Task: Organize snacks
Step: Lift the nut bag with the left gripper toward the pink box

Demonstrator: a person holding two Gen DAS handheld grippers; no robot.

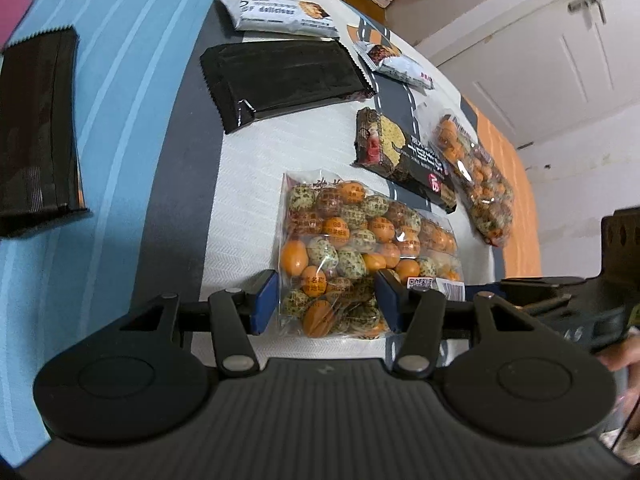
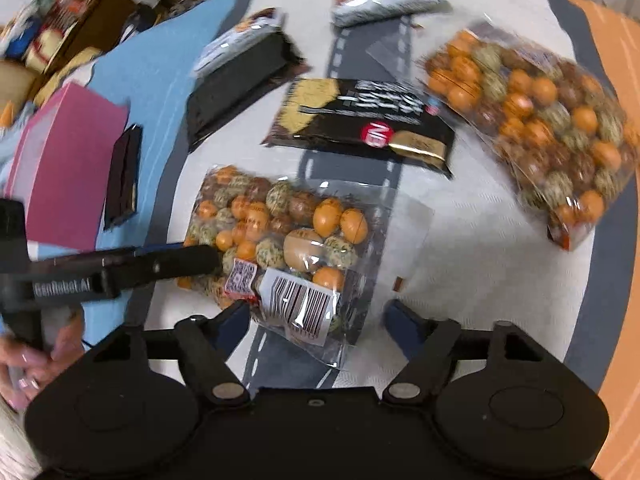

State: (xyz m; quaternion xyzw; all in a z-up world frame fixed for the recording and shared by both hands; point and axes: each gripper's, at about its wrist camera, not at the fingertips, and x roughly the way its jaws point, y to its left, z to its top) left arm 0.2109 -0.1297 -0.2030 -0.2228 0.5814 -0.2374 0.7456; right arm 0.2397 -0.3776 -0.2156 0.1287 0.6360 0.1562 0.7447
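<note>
Two clear bags of orange and speckled candy balls lie on the white play mat (image 1: 248,152), and the nearer bag (image 1: 360,248) is the landmark for everything else. On its near end the left gripper (image 1: 326,300) is clamped, blue pads pressed into the plastic on either side of the candy. At the barcode corner of that same bag, the right gripper (image 2: 316,320) stands with its jaws apart; the corner lies between the pads, but they do not appear to press on it. Beyond the nearer bag rests a black-and-gold packet (image 1: 404,160), and past that, to the right, the second candy bag (image 1: 476,184). A large black packet (image 1: 280,80) and a white wafer packet (image 1: 276,14) sit farther off still. To move the bag well, the left grip probably needs a firmer hold on bunched plastic rather than on loose round balls, which may roll and let the film slip. Lifting slowly and keeping the bag low should stop it swinging. Setting it just beside the second candy bag would seem the sensible grouping.
</note>
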